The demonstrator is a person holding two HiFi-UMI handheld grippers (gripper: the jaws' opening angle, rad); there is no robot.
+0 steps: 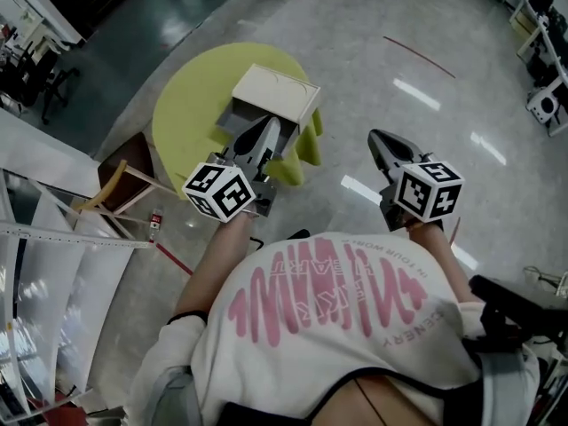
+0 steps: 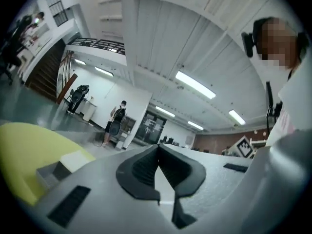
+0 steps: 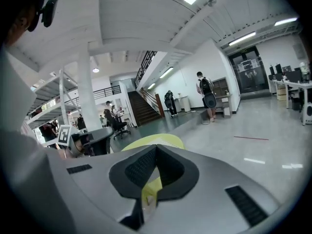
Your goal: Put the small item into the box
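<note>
Nearest, the right tool (image 1: pixel 378 137) is held over the floor (image 1: pixel 426 51) with its jaws pressed together on nothing. The left tool (image 1: pixel 269 128) is likewise pressed together and empty, its tips at the near edge of the box (image 1: pixel 277 94). The box is pale with a grey tray pulled out towards the person, and it sits on the far right of the round yellow-green bench (image 1: pixel 188 118).
</note>
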